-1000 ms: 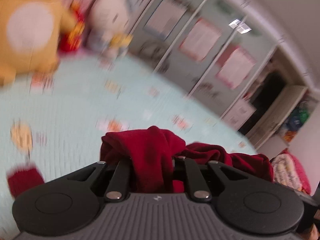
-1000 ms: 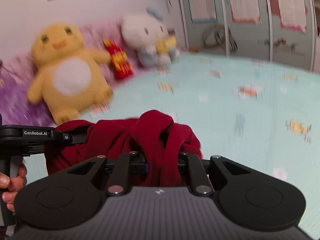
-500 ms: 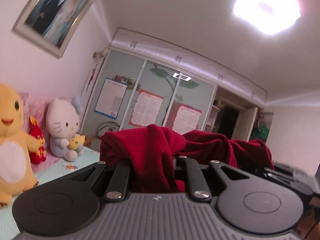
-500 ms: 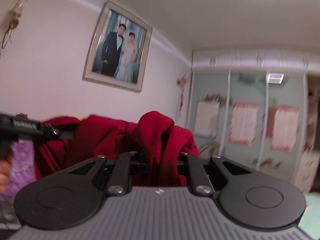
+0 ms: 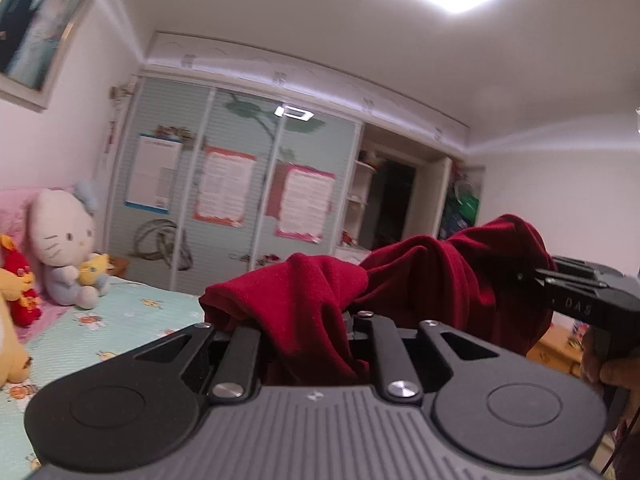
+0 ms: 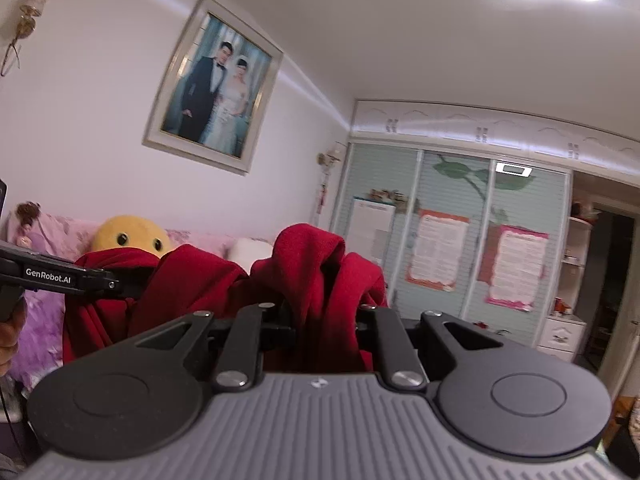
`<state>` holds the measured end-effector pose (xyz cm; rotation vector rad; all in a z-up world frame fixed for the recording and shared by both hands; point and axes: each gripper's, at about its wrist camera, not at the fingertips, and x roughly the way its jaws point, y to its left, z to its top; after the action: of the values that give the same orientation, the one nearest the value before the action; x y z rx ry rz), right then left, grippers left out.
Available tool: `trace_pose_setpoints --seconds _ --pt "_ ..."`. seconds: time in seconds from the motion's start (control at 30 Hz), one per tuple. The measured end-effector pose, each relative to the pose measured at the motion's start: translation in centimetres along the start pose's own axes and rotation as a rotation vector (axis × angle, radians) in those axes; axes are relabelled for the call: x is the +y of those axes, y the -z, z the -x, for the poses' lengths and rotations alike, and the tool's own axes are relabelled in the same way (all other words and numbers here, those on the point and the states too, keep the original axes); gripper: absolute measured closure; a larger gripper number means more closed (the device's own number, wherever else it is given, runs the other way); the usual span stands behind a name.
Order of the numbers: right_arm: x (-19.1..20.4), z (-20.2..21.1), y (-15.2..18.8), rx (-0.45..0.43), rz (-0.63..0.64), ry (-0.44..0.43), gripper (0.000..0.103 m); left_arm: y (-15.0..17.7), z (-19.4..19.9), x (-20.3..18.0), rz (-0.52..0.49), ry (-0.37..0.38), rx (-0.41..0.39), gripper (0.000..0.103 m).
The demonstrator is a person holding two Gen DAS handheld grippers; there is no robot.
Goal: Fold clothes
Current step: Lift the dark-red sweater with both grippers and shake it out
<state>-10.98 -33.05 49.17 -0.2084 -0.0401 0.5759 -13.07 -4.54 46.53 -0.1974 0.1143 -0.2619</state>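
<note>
The left gripper (image 6: 60, 280) reads "GenRobot.AI"; the right gripper (image 5: 580, 304) reads "DAS".

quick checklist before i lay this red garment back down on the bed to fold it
1. Left gripper clamped on the red garment: ok.
2. Right gripper clamped on it too: ok.
3. Garment spread flat between the grippers: not ok, it hangs bunched.
4. Garment lifted off the bedspread: ok.
5. Landing spot free: cannot tell, only the edge near the Hello Kitty plush shows.
</note>
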Motion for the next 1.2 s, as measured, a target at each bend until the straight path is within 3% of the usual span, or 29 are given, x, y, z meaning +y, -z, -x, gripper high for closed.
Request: trace_pose_setpoints --seconds 0.2,0.47,0.6,0.7,0.87,1.03,1.2 --pt "-3.8 1.7 3.1 -0.004 0.001 0.103 0.086 1.8 -4.3 -3.1 -0.023 0.025 0.022 0.087" --pt "-8.3 4.6 4.6 -0.149 0.013 0.196 0.086 1.2 -6.9 -7.1 -0.067 0.111 -0.118 0.086" --pt "-11.1 5.4 6.1 -0.178 0.008 0.222 0.086 2.2 -9.2 -9.2 -0.11 0.14 -0.092 0.086" --pt "-13.0 4.9 8.5 -0.118 -0.016 0.229 0.085 4.5 -11.6 -10.3 -0.151 0.137 -0.046 0.086" --pt "-15.6 2.6 16.5 0.056 -0.118 0.192 0.085 14.0 -17.5 -9.8 -0.165 0.139 0.15 0.086" --pt "-16.4 -0.4 27.9 0.31 -0.223 0.172 0.085 26.9 -24.3 -7.6 -0.087 0.14 0.418 0.086" --pt "-16.3 -1.1 40.0 0.547 -0.371 0.171 0.085 39.7 -28.7 -5.9 0.033 0.119 0.659 0.086"
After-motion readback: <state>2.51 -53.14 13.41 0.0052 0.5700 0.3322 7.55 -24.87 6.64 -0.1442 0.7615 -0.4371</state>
